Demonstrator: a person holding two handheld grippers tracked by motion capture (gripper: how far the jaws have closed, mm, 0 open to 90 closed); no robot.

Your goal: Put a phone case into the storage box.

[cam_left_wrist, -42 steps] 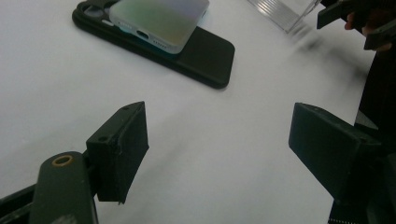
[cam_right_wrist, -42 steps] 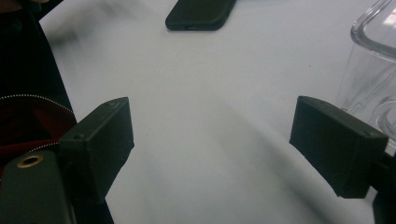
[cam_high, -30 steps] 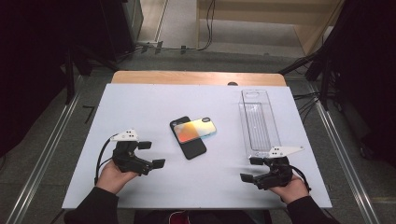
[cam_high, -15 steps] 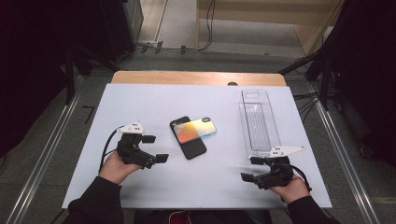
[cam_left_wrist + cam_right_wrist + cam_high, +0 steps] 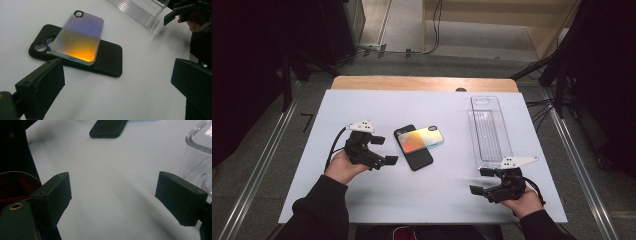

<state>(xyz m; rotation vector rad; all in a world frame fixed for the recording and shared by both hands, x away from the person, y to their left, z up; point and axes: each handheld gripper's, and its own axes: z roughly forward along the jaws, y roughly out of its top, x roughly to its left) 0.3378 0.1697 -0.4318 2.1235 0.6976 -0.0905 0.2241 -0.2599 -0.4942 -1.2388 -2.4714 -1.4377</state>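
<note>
An iridescent phone case [image 5: 419,138] [image 5: 78,37] lies face down across a black phone case [image 5: 419,160] [image 5: 110,60] in the middle of the white table top [image 5: 437,200]. My left gripper [image 5: 387,150] [image 5: 117,71] is open just left of the two cases, its jaws pointing at them and holding nothing. The right gripper [image 5: 480,181] [image 5: 112,185] is open at the front right, low over bare table, with nothing between its jaws. In the right gripper view the end of the black case [image 5: 107,128] lies well ahead.
A long clear plastic tray [image 5: 489,131] [image 5: 140,10] [image 5: 200,152] lies at the right, its near end just beyond the right gripper. A wooden strip [image 5: 422,83] runs along the table's far edge. Dark floor and metal rails flank the table.
The left gripper has moved forward and to the right, closer to the phone cases. The right gripper and the cases have stayed where they were.
</note>
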